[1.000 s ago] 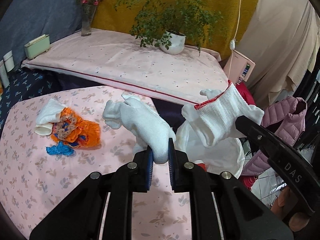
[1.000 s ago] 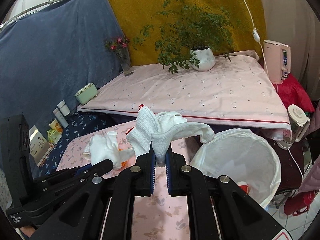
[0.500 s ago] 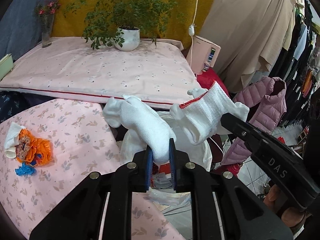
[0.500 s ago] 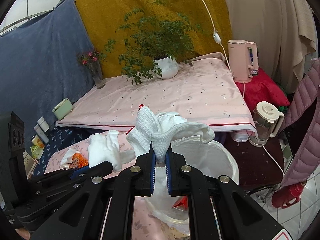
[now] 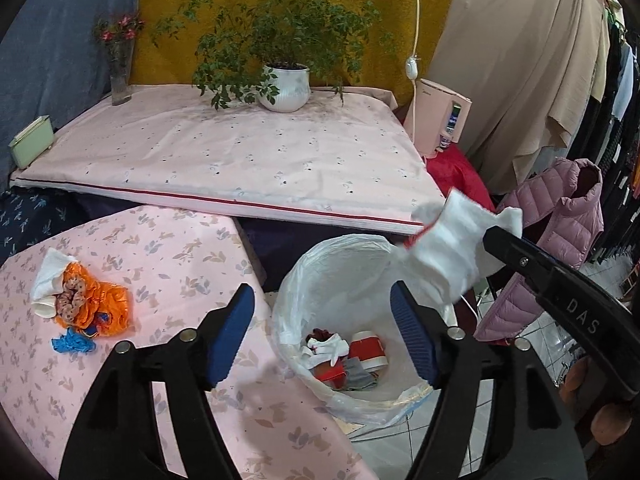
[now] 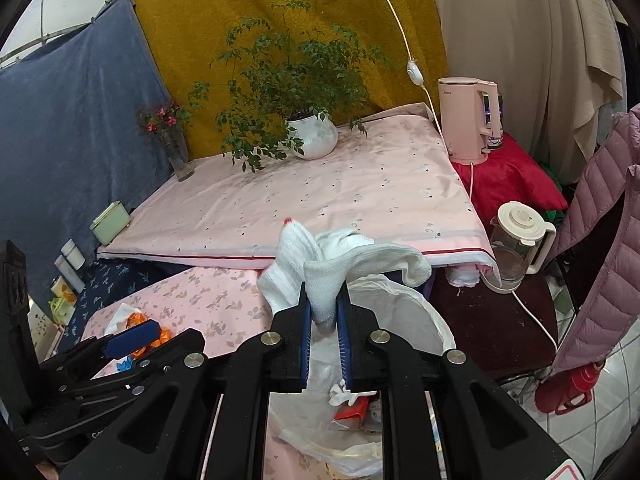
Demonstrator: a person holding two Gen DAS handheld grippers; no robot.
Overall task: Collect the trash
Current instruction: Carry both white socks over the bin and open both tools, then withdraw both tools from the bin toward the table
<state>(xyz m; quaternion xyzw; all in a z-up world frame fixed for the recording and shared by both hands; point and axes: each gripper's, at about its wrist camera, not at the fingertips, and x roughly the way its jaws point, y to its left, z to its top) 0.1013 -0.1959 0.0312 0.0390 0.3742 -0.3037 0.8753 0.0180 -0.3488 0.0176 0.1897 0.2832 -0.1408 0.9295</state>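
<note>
My left gripper (image 5: 322, 320) is open and empty above the white-lined trash bin (image 5: 316, 264), which holds a white glove (image 5: 326, 346), a red-and-white cup (image 5: 368, 348) and other scraps. My right gripper (image 6: 324, 318) is shut on a white knit glove with red trim (image 6: 320, 276), held over the bin's rim (image 6: 404, 304); that glove also shows in the left wrist view (image 5: 452, 252). An orange wrapper with white paper and a blue scrap (image 5: 86, 308) lies on the pink floral table (image 5: 168, 256) at left.
Behind is a pink-covered bed (image 5: 240, 156) with a potted plant (image 5: 284, 84), a flower vase (image 5: 120, 72) and a green box (image 5: 32, 140). A pink kettle (image 6: 468, 120), a glass jug (image 6: 516, 240) and a mauve puffer jacket (image 5: 560, 232) stand at right.
My left gripper has opened and let its white glove fall into the bin. Both grippers have moved right, from over the table to over the bin. The right gripper still holds its glove.
</note>
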